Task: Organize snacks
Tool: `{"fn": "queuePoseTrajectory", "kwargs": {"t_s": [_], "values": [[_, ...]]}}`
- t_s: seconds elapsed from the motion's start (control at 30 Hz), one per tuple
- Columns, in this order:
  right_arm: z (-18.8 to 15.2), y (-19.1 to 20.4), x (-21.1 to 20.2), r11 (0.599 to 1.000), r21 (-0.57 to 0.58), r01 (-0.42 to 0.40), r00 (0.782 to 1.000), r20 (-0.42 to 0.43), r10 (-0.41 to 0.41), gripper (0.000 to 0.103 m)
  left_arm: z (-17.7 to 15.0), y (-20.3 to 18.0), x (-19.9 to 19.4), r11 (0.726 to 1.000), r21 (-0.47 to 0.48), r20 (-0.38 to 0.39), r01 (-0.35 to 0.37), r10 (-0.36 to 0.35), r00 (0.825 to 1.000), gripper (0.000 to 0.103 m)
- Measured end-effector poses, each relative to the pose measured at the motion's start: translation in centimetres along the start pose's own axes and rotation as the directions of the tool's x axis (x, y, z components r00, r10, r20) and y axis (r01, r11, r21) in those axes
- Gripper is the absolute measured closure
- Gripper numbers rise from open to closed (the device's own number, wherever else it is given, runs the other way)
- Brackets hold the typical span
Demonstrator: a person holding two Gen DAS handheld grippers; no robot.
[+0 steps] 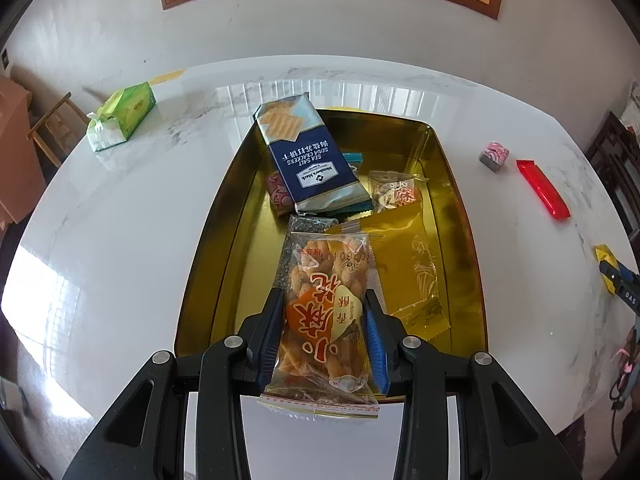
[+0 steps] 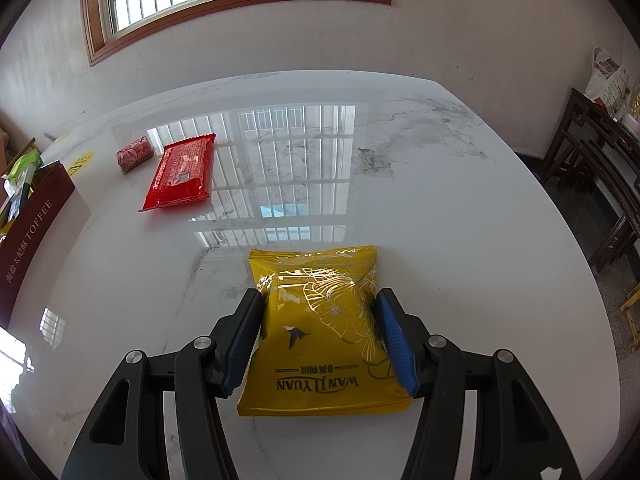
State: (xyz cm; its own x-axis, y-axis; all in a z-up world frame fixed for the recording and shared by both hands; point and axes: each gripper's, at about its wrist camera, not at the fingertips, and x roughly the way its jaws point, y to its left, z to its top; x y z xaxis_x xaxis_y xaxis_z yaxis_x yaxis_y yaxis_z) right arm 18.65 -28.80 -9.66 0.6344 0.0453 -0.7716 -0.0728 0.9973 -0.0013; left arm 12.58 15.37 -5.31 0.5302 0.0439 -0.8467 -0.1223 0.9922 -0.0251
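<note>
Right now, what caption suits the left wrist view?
Left gripper clamps a clear twisted-snack packet above the gold tin holding crackers.

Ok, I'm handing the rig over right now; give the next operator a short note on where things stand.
Left tool: shut on the clear fried-twist packet, held over the near end of the gold tin.
Right tool: pads against both sides of the yellow Wan Li Yuan packet on the marble table; looks gripped.
Done: sea salt soda crackers, a yellow packet and several smaller snacks already lie in the tin.
Left: release the twists into the tin, bring the yellow packet over, then the red packet and the small red patterned snack.
</note>
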Motion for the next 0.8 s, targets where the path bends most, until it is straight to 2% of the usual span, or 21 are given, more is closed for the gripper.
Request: {"fn": "queuePoseTrajectory", "kwargs": {"t_s": [0.2, 0.4, 0.57, 0.8], "values": [[0.0, 0.0, 0.0, 1.0, 0.0, 0.0, 1.0, 0.0, 0.0, 0.048, 0.1, 0.2, -0.1, 1.0, -0.001, 0.006, -0.025, 0.025, 1.0, 0.063], [0.0, 0.0, 0.0, 1.0, 0.0, 0.0, 1.0, 0.0, 0.0, 0.048, 0.4, 0.4, -0.9, 0.998, 0.0, 0.045, -0.068, 0.068, 0.997, 0.062], [0.0, 0.0, 0.0, 1.0, -0.001, 0.002, 1.0, 0.0, -0.002, 0.048, 0.5, 0.7, -1.4, 0.995, -0.003, 0.065, -0.1, 0.1, 0.993, 0.057], [-0.1, 0.1, -0.1, 1.0, 0.01, 0.006, 1.0, -0.002, -0.006, 0.049, 0.4, 0.7, -1.9, 0.994, -0.002, 0.07, -0.107, 0.107, 0.992, 0.056]]}}
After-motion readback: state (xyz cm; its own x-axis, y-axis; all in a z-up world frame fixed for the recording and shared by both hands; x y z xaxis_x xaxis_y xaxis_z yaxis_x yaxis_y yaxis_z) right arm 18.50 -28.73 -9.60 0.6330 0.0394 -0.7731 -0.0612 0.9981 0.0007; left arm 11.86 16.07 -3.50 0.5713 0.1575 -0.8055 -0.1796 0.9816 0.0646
